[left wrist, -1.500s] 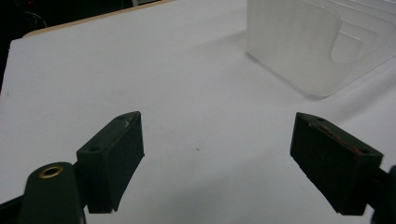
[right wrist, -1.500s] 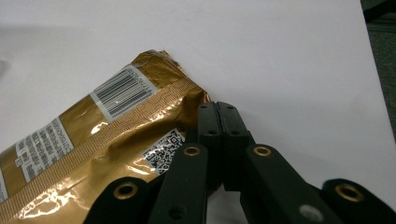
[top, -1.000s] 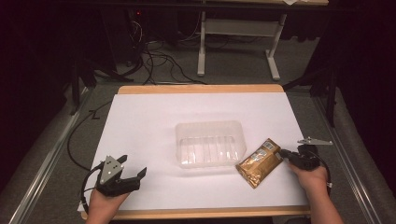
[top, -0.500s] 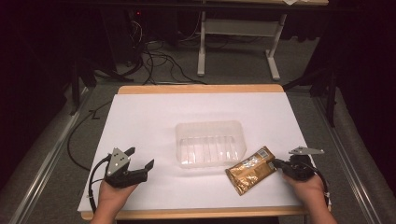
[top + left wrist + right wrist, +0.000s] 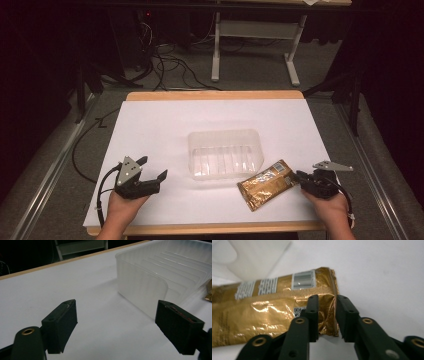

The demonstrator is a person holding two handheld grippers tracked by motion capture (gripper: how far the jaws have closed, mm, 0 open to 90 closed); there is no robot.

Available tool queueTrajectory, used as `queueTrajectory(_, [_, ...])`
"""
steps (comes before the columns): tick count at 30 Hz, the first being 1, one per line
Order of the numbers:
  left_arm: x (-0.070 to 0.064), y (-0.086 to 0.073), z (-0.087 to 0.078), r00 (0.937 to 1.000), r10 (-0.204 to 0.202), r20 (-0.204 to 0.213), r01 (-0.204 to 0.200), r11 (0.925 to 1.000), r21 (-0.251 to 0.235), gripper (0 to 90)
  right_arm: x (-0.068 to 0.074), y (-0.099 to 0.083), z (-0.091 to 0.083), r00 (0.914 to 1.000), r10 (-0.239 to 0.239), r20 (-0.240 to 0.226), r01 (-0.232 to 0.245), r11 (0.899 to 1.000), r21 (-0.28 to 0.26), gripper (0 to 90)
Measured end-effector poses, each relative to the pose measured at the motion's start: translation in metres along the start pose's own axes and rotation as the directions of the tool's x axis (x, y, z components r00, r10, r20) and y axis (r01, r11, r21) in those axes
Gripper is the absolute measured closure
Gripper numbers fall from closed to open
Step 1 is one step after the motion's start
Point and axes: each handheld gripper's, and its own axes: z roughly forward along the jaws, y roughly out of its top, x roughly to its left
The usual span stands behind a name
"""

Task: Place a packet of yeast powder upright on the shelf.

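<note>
We find the right gripper (image 5: 303,176) low over the white table (image 5: 165,125), near its right edge and not far from the near wooden edge. Ahead of it and to its left stands a clear plastic tray (image 5: 225,153), just beside the far end of the packet. On its outer side the white surface lies bare up to the table edge.

The gold foil packet (image 5: 262,312) lies flat directly ahead of this gripper, its long body running away from the jaws. Its crimped end seam sits between the two black jaws, which are closed to a narrow gap and pinch that seam.

The packet is shiny gold, wrinkled, with white print blocks, a grey label panel and a small square code near the gripped end.

The left gripper (image 5: 151,169) rests near the table's left front, jaws spread wide and holding nothing, the tray ahead of it.
</note>
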Motion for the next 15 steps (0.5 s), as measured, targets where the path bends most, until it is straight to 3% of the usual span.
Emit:
queueTrajectory(7, [-0.001, 0.000, 0.001, 1.0000, 0.008, 0.006, -0.008, 1.0000, 0.006, 18.4, 0.000, -0.005, -0.011, 0.9918, 0.127, -0.002, -0.127, 0.991, -0.049, 54.7])
queueTrajectory(10, [-0.002, 0.000, 0.001, 1.0000, 0.006, 0.007, -0.006, 1.0000, 0.006, 18.4, 0.000, -0.010, -0.016, 0.9822, 0.188, -0.006, -0.187, 0.979, -0.077, 49.2])
queueTrajectory(15, [-0.002, 0.000, 0.001, 0.9999, 0.006, 0.008, -0.006, 1.0000, 0.006, 18.5, -0.007, -0.014, -0.012, 0.9628, 0.265, -0.054, -0.268, 0.961, -0.066, 42.2])
